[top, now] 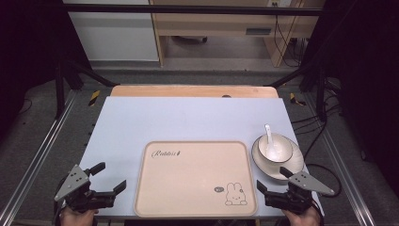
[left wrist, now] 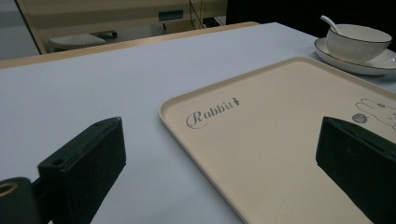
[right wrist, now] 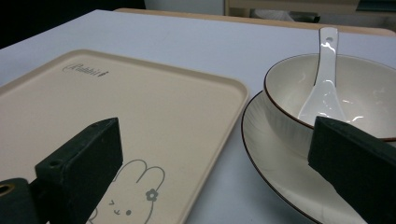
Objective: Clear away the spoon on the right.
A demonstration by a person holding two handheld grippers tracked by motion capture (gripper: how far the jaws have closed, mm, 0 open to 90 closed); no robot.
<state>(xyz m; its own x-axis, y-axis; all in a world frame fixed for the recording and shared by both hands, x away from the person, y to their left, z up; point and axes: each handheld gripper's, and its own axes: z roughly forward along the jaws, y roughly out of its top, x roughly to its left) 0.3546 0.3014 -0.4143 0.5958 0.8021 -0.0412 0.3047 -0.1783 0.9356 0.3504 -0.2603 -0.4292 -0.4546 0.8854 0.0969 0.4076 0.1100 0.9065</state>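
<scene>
Jaws: both pairs are spread wide with nothing between them; the left gripper [top: 104, 181] is held off the tray's left edge, the right gripper [top: 273, 185] off its right edge.
Tray [top: 155, 193]: lies bare on the table [top: 141, 117].
Bowl [top: 282, 149]: stacked on a saucer [top: 292, 165] just right of the tray, near the right gripper.
Spoon [top: 269, 136]: rests loose inside the bowl.
Risk: if only the saucer rim is pinched, the stack could be tipped and the bowl slid off.
Risk: the spoon could be knocked out by a jaw brought in high.
</scene>
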